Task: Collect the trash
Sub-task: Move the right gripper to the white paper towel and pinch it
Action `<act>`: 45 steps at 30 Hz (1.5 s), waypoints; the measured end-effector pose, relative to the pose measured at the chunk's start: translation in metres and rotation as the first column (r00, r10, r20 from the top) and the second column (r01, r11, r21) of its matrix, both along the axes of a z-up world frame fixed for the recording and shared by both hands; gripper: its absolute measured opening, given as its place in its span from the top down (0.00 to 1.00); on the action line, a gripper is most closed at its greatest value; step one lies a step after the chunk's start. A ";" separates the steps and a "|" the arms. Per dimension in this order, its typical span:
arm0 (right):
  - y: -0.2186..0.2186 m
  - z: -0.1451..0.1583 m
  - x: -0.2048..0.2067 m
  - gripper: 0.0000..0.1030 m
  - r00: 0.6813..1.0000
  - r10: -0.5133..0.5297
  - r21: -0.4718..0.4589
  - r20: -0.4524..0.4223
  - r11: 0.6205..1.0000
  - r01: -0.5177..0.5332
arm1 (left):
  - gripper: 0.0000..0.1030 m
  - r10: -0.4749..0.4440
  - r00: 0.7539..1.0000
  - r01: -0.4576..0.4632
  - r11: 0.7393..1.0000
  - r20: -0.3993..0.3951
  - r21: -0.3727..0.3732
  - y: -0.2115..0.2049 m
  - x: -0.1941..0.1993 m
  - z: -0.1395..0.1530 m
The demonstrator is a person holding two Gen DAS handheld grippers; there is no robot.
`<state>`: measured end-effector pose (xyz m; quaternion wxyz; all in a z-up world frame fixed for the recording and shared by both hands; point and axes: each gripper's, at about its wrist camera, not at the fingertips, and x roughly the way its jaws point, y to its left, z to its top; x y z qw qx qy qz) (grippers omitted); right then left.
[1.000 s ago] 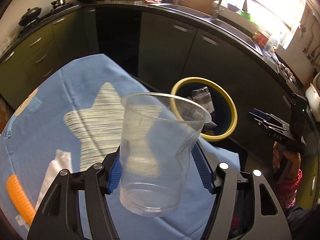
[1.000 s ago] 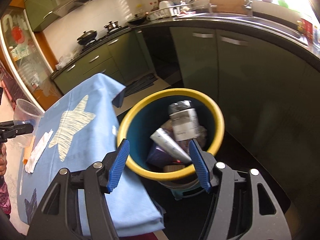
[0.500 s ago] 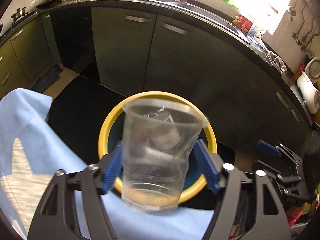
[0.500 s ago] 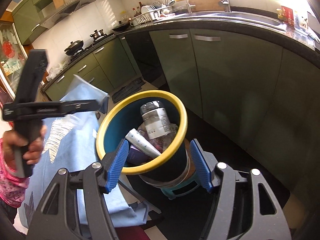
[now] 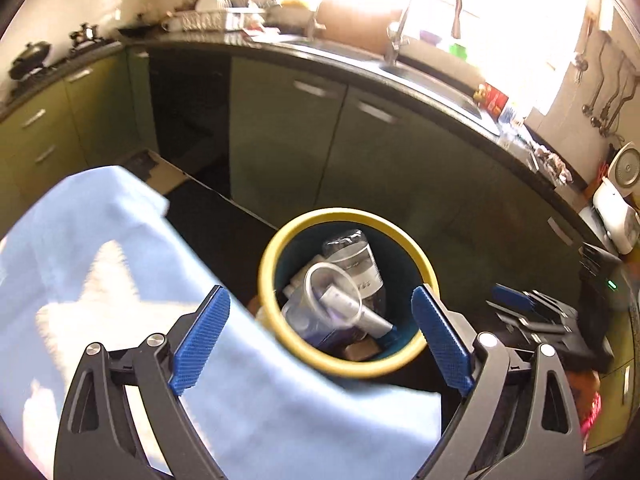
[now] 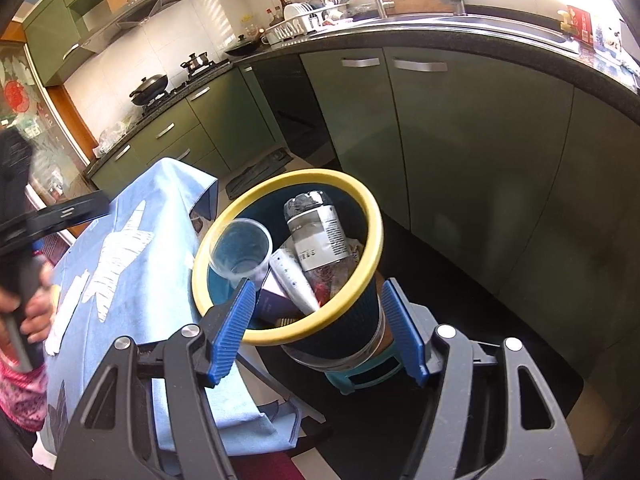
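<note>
A clear plastic cup lies inside the yellow-rimmed dark bin, on top of a plastic bottle and a white tube. My left gripper is open and empty above the bin's near rim. In the right wrist view the cup is in the bin's left side, the bin stands on a teal stool, and my right gripper is open and empty, its fingers either side of the bin's near wall.
A table with a light blue star-print cloth stands left of the bin. Green kitchen cabinets and a dark counter with a sink curve behind it. The other gripper shows at the right edge.
My left gripper opened and let go of the clear cup, which dropped into the bin. The left gripper also pulled back a little. The right gripper stayed near the bin.
</note>
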<state>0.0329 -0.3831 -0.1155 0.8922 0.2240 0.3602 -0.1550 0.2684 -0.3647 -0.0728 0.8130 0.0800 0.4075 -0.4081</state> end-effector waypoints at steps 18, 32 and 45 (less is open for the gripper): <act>0.131 0.009 0.102 0.39 0.934 0.348 -0.056 -0.078 0.934 -0.352 | 0.06 0.448 0.882 -0.451 0.892 0.146 -0.014 0.293 -0.105 0.008; 0.364 0.004 0.205 0.37 0.609 0.782 -0.057 -0.134 0.607 -0.792 | 0.05 0.613 0.783 -0.613 0.789 0.109 -0.029 0.395 -0.135 -0.027; 0.437 -0.028 0.243 0.21 0.562 0.766 -0.142 -0.313 0.547 -0.825 | 0.05 0.632 0.773 -0.629 0.775 0.054 -0.065 0.415 -0.138 -0.041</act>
